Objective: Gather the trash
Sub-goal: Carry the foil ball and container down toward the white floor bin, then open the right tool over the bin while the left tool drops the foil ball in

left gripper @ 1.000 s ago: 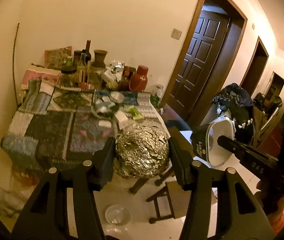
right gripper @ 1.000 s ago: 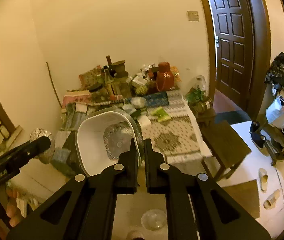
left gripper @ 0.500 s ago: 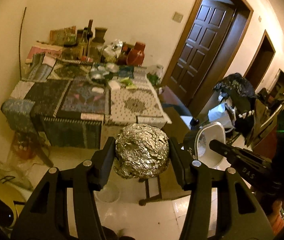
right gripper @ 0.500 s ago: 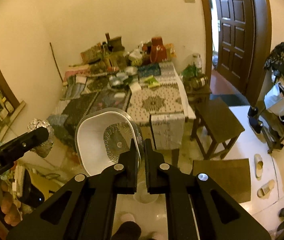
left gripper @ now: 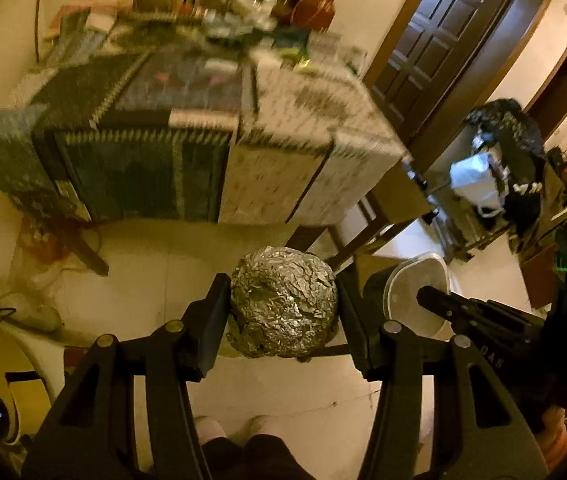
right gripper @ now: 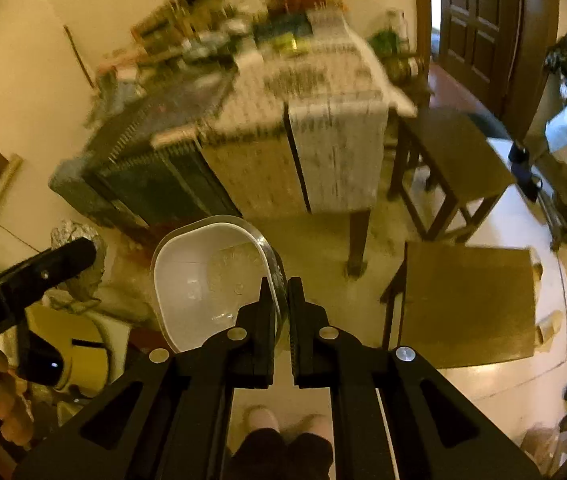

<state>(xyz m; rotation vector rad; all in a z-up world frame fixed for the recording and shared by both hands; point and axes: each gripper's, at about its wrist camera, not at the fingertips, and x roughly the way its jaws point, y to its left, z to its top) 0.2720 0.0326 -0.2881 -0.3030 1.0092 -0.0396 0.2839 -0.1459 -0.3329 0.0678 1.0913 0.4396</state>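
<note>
Item one: my left gripper (left gripper: 283,312), part-spread, clamps the crumpled silver foil ball (left gripper: 283,302). Item two: my right gripper (right gripper: 280,300), nearly closed, pinches the rim of the white plastic tub (right gripper: 207,280). Both loads hang over bare floor, tub rightward of ball.

cluttered table (right gripper: 335,128) against wall, stool (right gripper: 455,152) right of it

Silver crinkled foil ball (left gripper: 283,302); white container (right gripper: 199,280); patchwork patterned tablecloth (left gripper: 187,136), dk blue + cream; blk tools.
</note>
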